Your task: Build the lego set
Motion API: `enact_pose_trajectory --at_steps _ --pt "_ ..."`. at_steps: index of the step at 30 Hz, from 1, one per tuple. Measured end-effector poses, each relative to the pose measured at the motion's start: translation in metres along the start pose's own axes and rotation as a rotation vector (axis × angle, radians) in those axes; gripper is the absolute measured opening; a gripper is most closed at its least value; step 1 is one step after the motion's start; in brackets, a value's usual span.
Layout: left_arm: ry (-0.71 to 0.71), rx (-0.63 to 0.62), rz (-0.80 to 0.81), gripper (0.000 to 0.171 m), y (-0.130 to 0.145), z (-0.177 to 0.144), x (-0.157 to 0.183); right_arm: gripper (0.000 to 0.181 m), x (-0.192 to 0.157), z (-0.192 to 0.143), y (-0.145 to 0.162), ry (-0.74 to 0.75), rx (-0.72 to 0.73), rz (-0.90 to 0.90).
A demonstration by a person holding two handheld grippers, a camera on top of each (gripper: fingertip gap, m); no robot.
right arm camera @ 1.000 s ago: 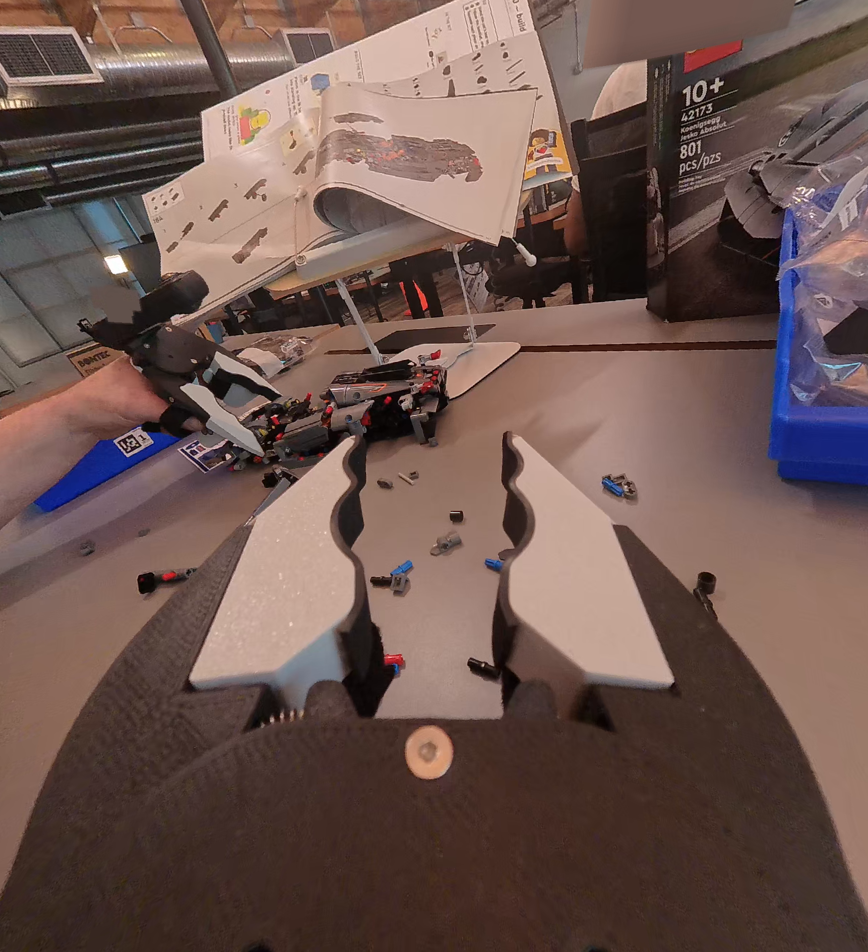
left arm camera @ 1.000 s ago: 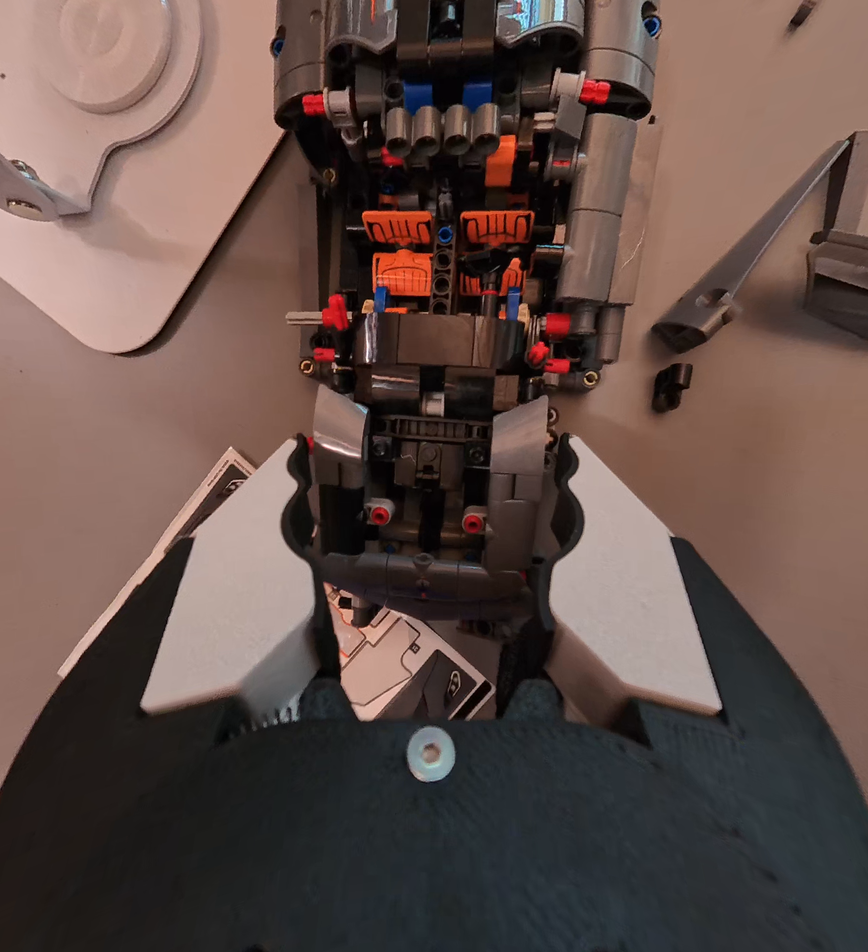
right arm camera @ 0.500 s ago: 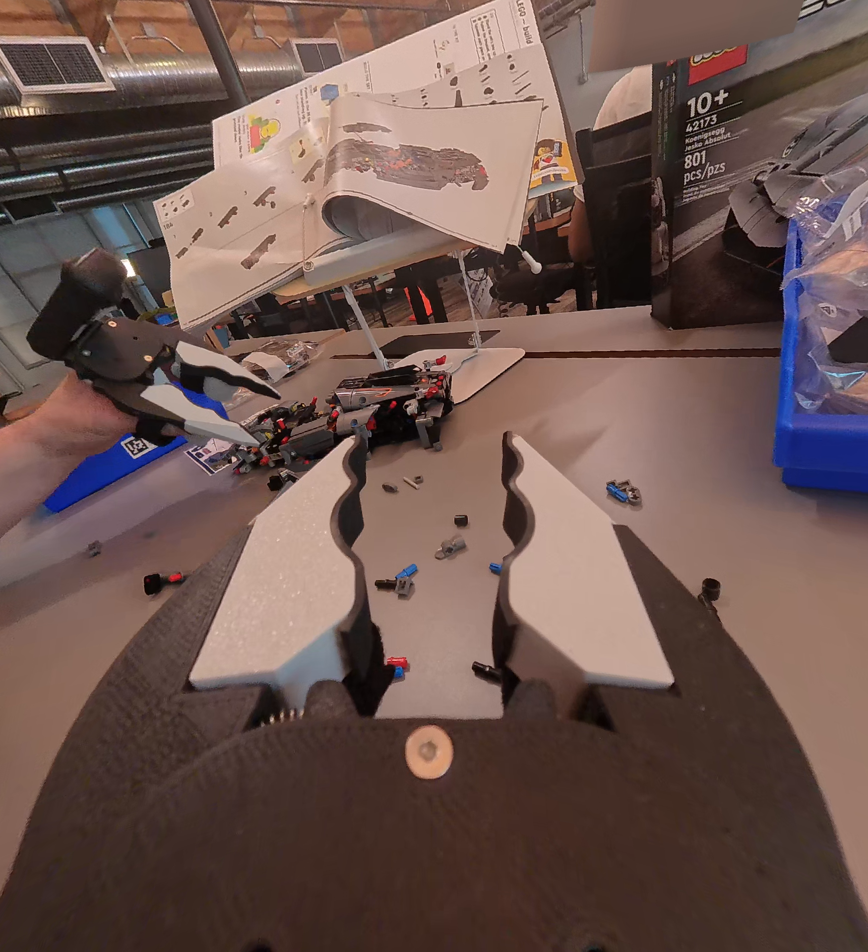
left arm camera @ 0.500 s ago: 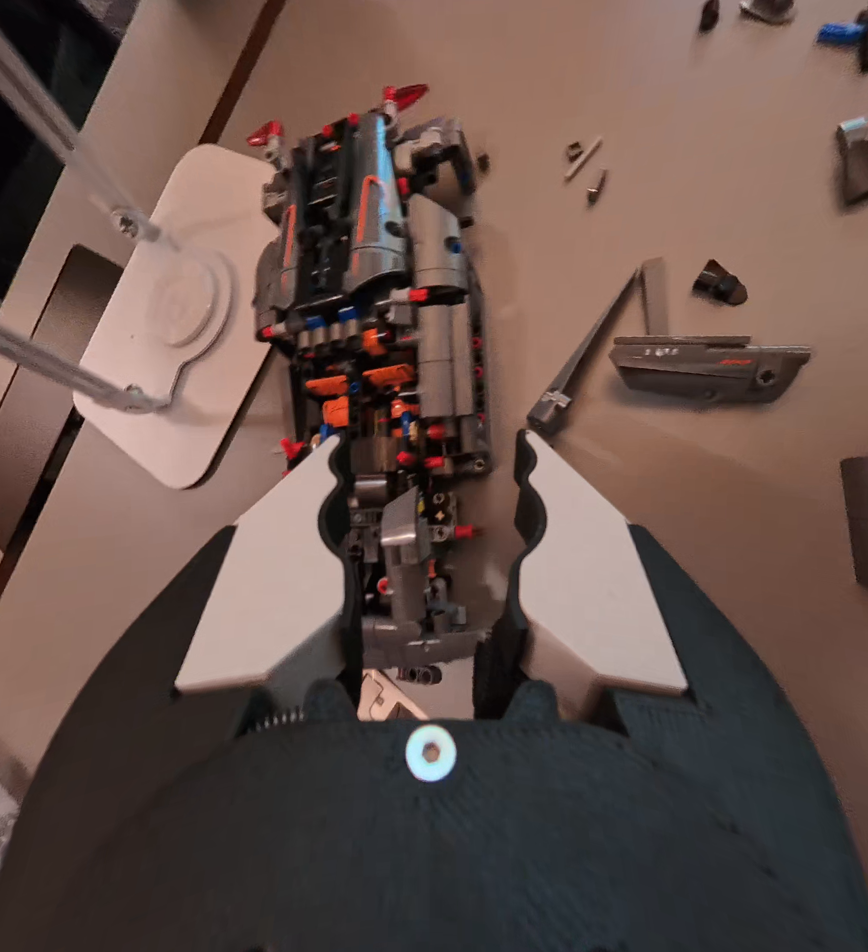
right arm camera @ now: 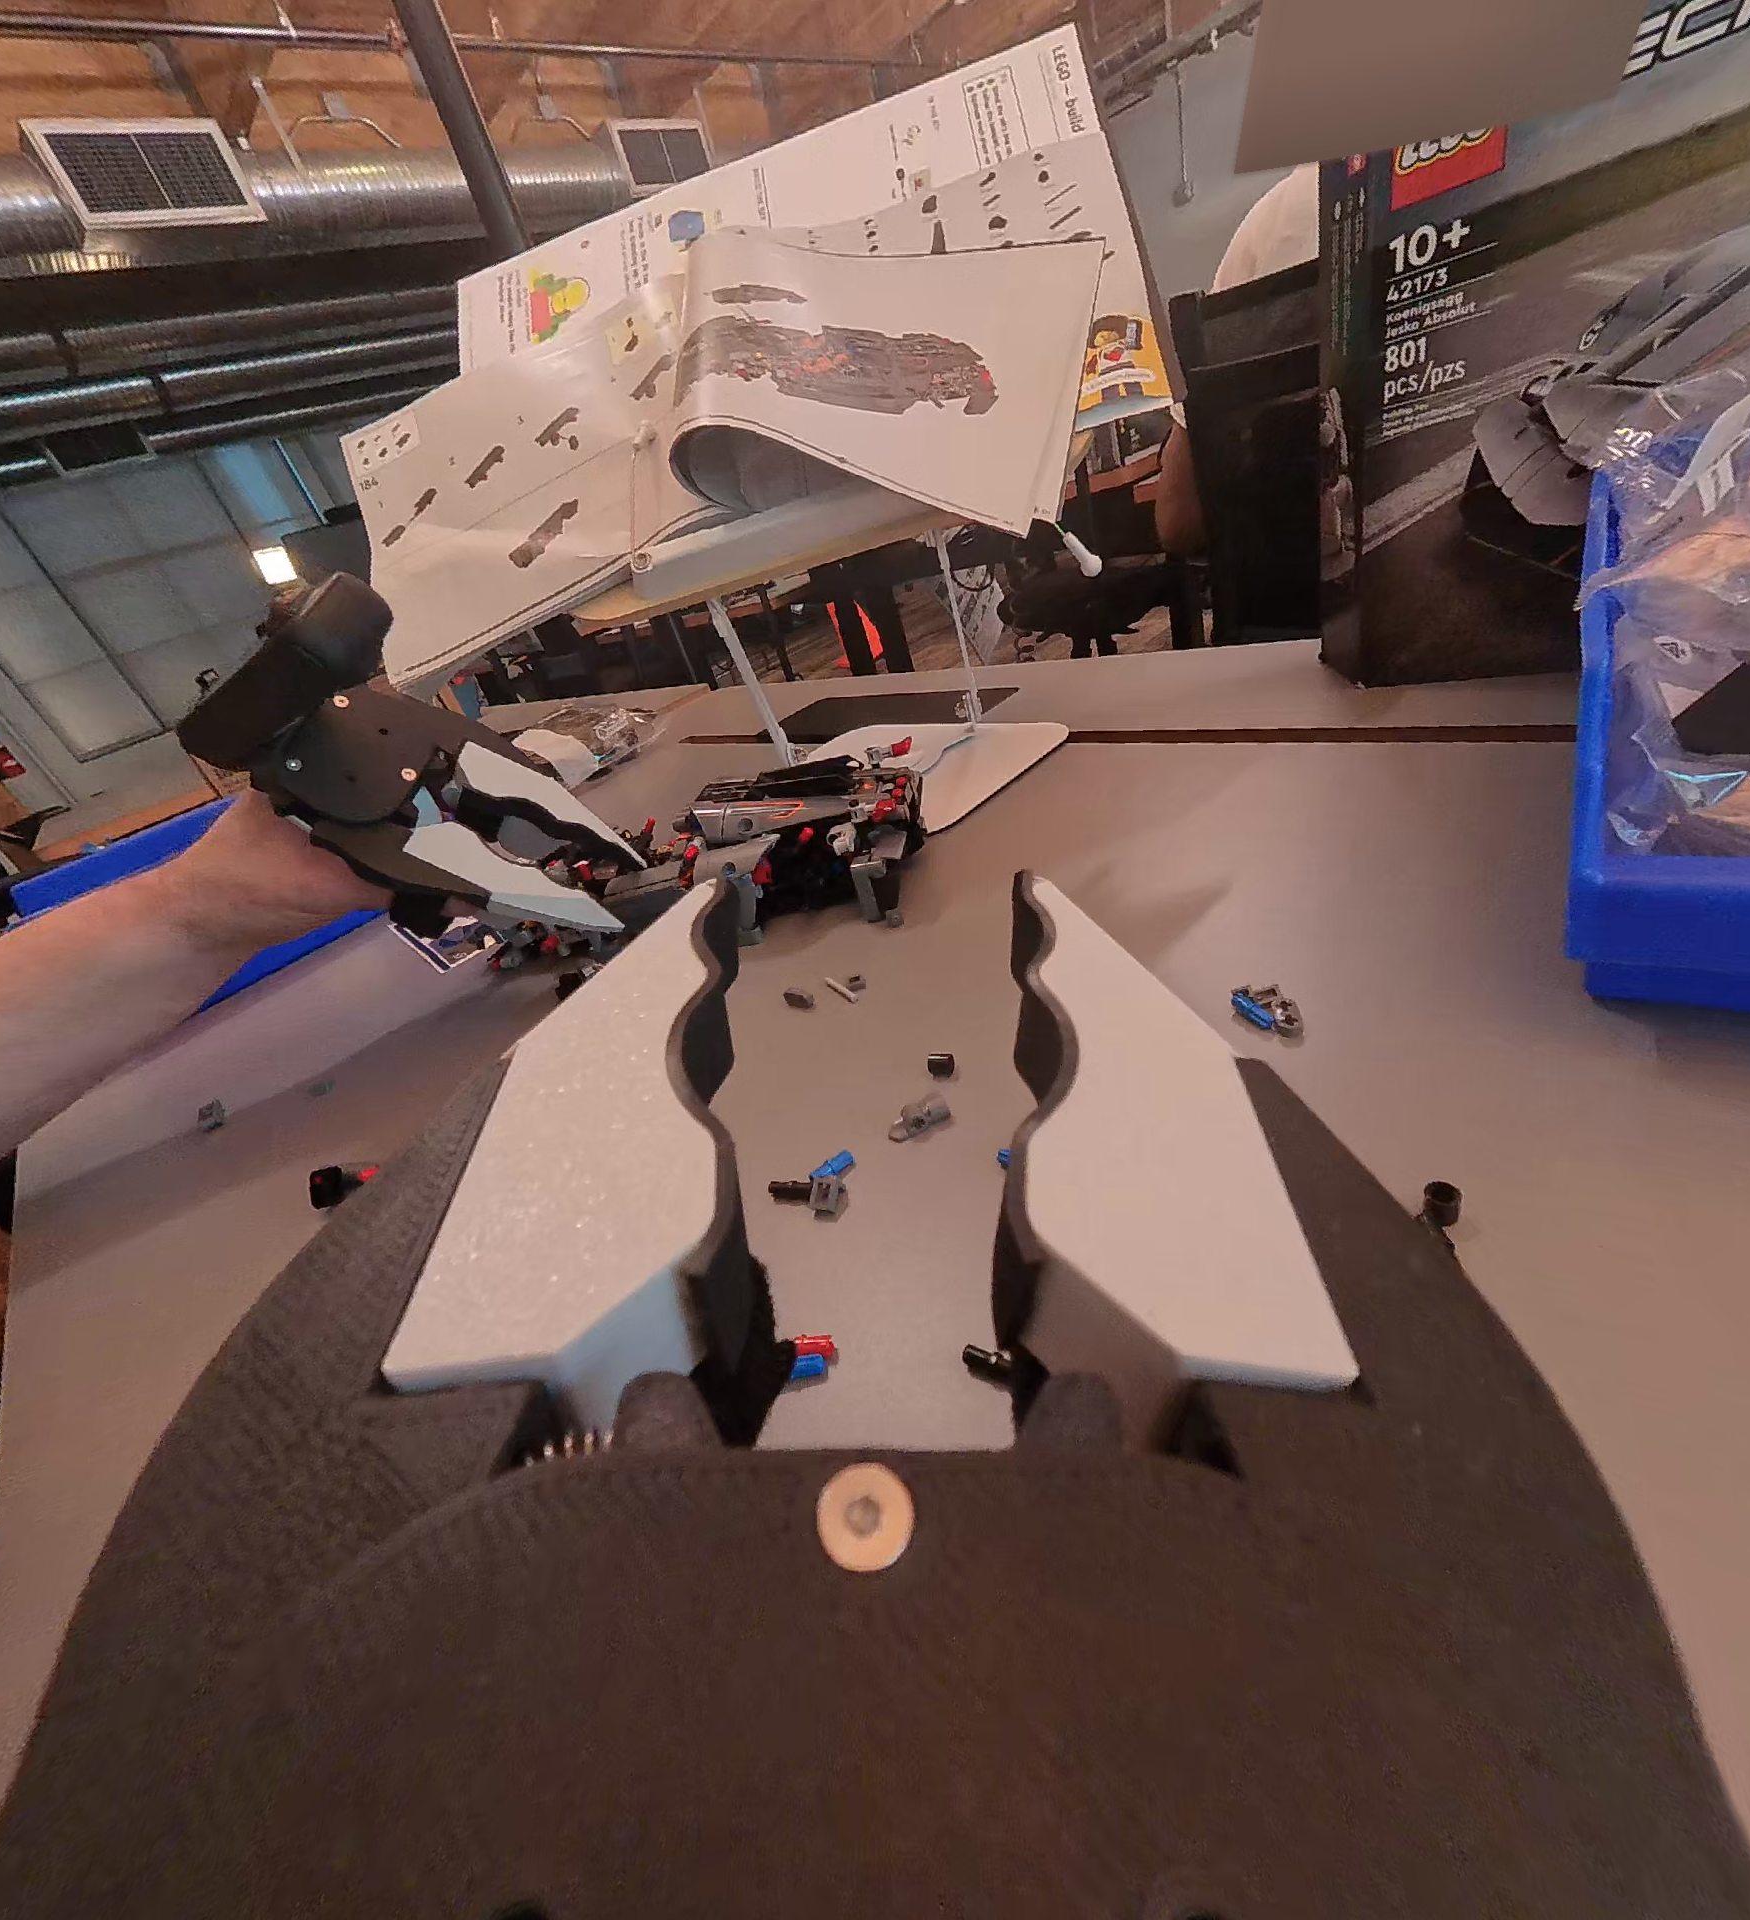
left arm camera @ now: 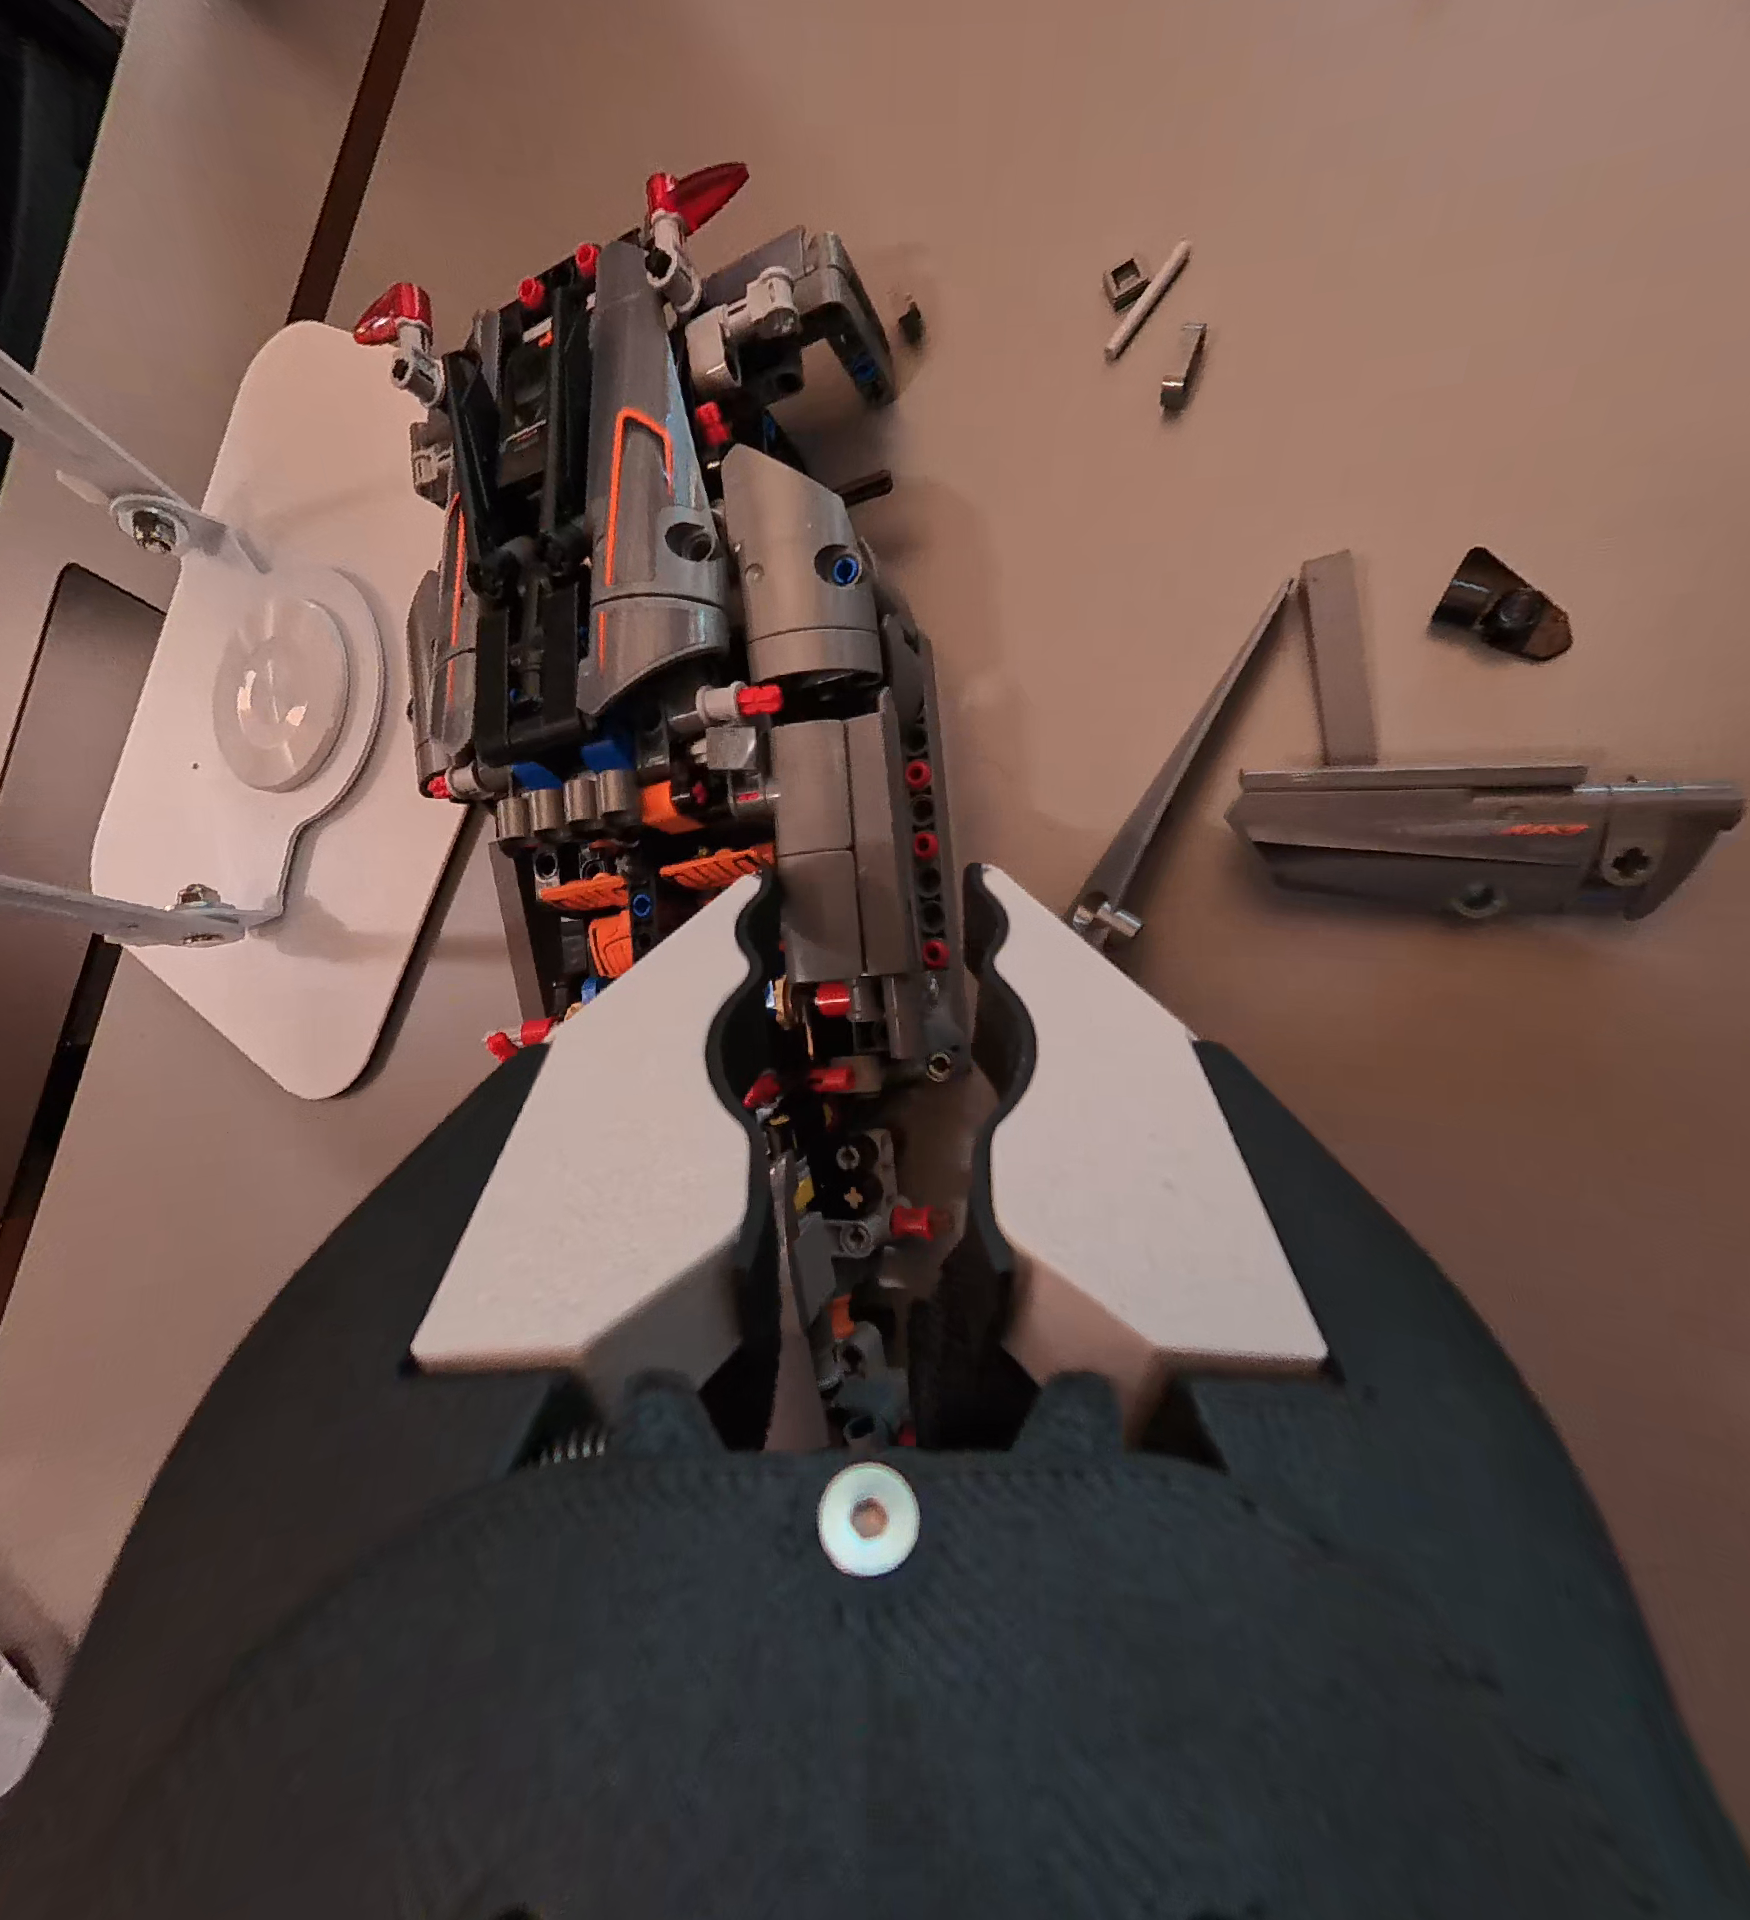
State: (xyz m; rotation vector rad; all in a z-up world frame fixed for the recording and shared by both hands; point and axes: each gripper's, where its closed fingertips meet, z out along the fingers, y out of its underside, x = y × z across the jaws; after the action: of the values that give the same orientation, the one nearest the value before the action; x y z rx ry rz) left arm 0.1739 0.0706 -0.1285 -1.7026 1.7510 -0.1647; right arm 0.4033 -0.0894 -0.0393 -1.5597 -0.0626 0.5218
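Observation:
The half-built grey, black and orange lego car (left arm camera: 642, 582) lies on the grey table; it also shows in the right wrist view (right arm camera: 798, 821). My left gripper (left arm camera: 866, 883) hovers above the car's near end with its jaws narrowly apart and nothing between them. In the right wrist view it (right arm camera: 627, 894) hangs over the car, held by a hand. My right gripper (right arm camera: 866, 894) is open and empty, low over the table. Small loose pins (right arm camera: 814, 1184) and a grey connector (right arm camera: 918, 1117) lie between its fingers.
A grey body panel (left arm camera: 1473, 842), a thin grey strut (left arm camera: 1193, 748) and a black piece (left arm camera: 1499, 618) lie right of the car. The booklet stand's white base (left arm camera: 247, 748) is at its left. The open booklet (right arm camera: 798, 395), set box (right arm camera: 1453, 468) and blue bin (right arm camera: 1681, 914) stand behind. The grippers' ends are close to 30 centimetres from one another. The thin grey strut (left arm camera: 1193, 748) is about 5 centimetres from my left fingertips.
My left gripper let go of the car's front end, rose up and away from it, and its jaws narrowed. The right gripper has hardly moved.

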Motion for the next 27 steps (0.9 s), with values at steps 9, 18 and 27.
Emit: enact_pose_trajectory --at_steps 9,18,27 --pt "0.007 -0.011 -0.01 0.023 0.001 0.002 -0.005 0.051 -0.001 0.0 -0.001 -0.006 0.006 0.005" --pt "0.022 -0.022 -0.007 0.023 0.001 0.005 -0.004 0.051 -0.001 -0.001 -0.002 -0.008 0.009 0.008" --pt "-0.003 0.011 -0.054 0.041 0.007 -0.012 -0.007 0.051 -0.001 -0.001 -0.003 -0.009 0.013 0.005"
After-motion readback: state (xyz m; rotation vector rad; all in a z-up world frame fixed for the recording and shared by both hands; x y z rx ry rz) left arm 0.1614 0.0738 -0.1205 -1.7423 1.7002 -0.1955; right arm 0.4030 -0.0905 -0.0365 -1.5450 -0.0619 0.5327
